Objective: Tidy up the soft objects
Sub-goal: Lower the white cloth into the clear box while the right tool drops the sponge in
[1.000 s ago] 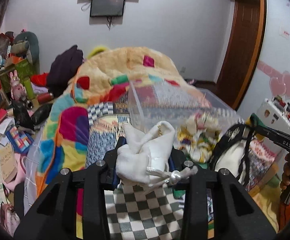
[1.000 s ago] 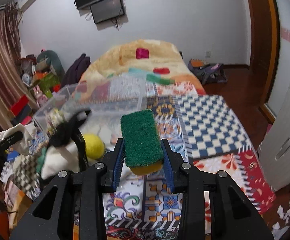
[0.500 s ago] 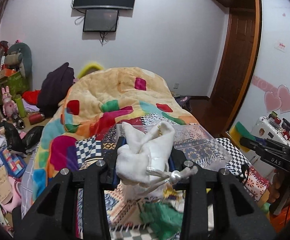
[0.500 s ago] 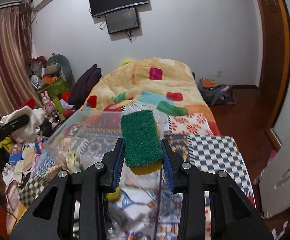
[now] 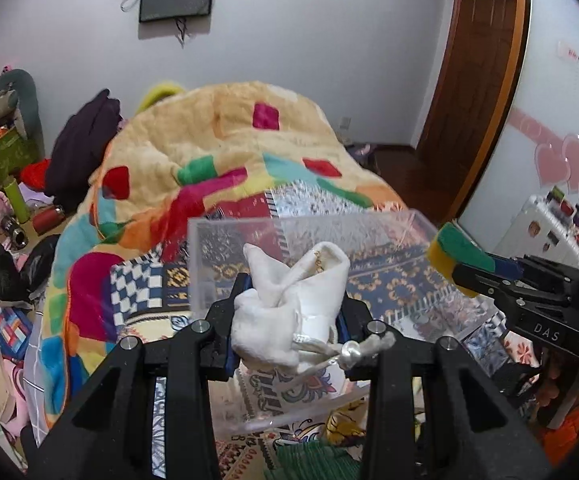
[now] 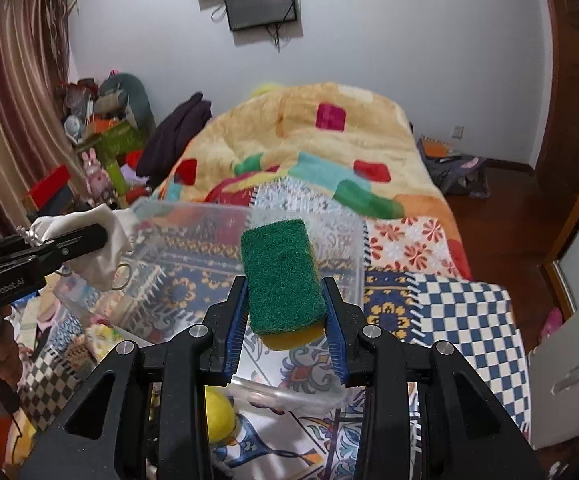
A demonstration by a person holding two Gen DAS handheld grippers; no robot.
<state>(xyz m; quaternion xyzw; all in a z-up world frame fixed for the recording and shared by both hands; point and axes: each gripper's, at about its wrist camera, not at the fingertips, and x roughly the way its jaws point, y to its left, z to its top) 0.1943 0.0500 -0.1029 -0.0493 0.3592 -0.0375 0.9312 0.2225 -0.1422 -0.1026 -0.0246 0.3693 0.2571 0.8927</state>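
Soft objects sit clamped in both grippers, one apiece, each held above a clear plastic bin that rests on the patterned bedspread. The left gripper has its jaws narrowed onto a white cloth pouch, which fills the gap between the blue-lined fingers; the bunched fabric bulges up past the fingertips, and a knotted drawstring with a pearl-like bead hangs from the pouch toward the camera, draped over the right-hand finger mount. Ahead of and below this gripper lies the bin's open interior, its near wall just under the fingers. The right gripper is closed partway on a sponge, green scouring face up and yellow foam underneath, gripped by its long sides so that it juts forward beyond the fingertips. From the left wrist view the sponge shows at the far right, over the bin's right-hand rim; from the right wrist view the pouch shows at the far left, over the bin's left-hand corner. Below the right gripper and to its left, a yellow ball lies outside the bin's near wall. Beyond both grippers a plush blanket with coloured squares is heaped on the bed.
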